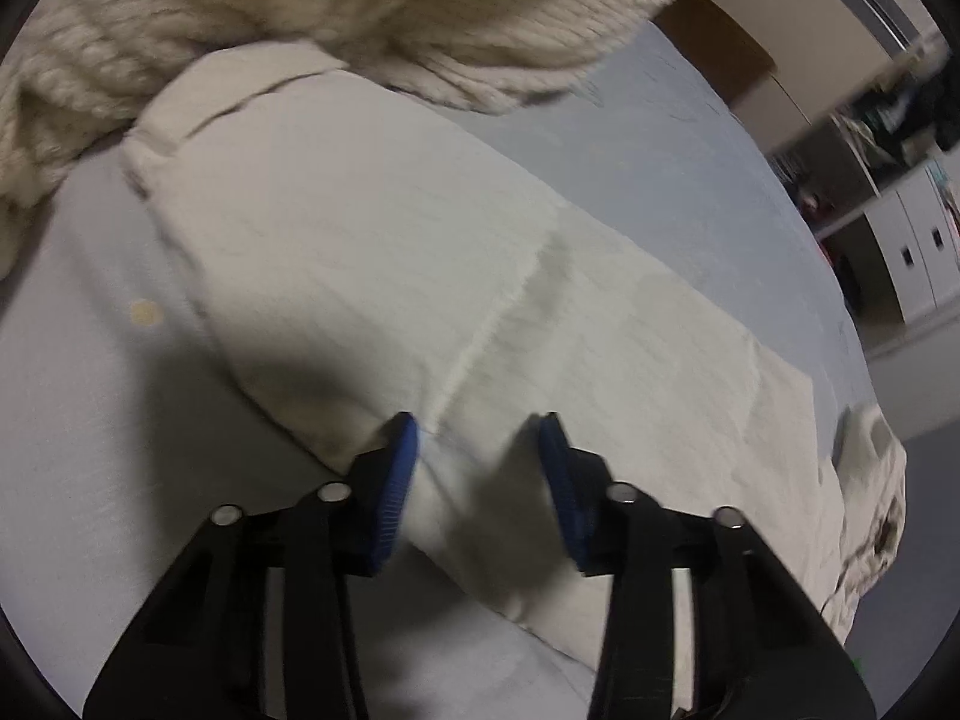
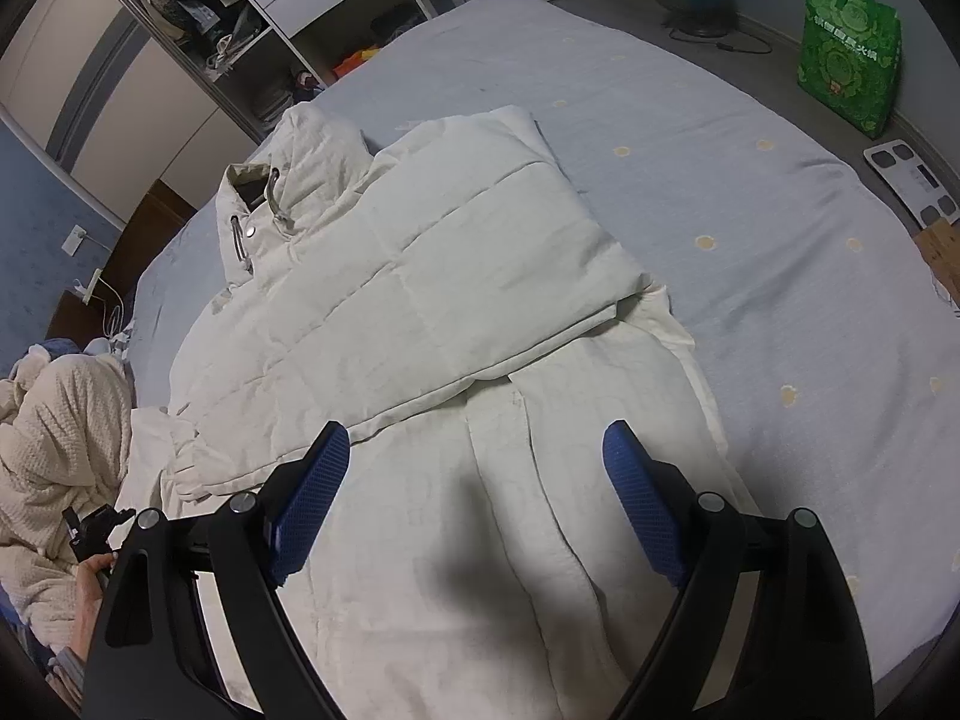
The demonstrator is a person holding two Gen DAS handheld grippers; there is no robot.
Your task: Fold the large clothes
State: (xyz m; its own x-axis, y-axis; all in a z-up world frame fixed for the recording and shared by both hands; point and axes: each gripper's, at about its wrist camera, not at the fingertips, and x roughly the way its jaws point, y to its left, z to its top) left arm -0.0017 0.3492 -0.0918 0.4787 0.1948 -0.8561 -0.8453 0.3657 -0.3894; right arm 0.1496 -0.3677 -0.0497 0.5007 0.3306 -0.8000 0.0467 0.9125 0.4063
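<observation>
While the left gripper (image 1: 477, 441) points steeply down, jaws part-open astride a raised fold of the white padded coat (image 2: 420, 300) with pads not clearly pressing, the right gripper (image 2: 477, 456) hovers wide open, empty, above the coat's lower half. Coat: spread on the blue bedsheet (image 2: 750, 180), one side folded over. Step: gathering the near edge; next, pinch and fold across.

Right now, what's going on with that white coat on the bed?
A person is folding a white padded coat laid out on the bed, with a two-fingered tool in each hand. One sleeve is already folded across the coat's front. The left gripper is low over the fabric with a ridge of it between its fingers, not pinched. The right gripper hangs open above the coat's lower part.
</observation>
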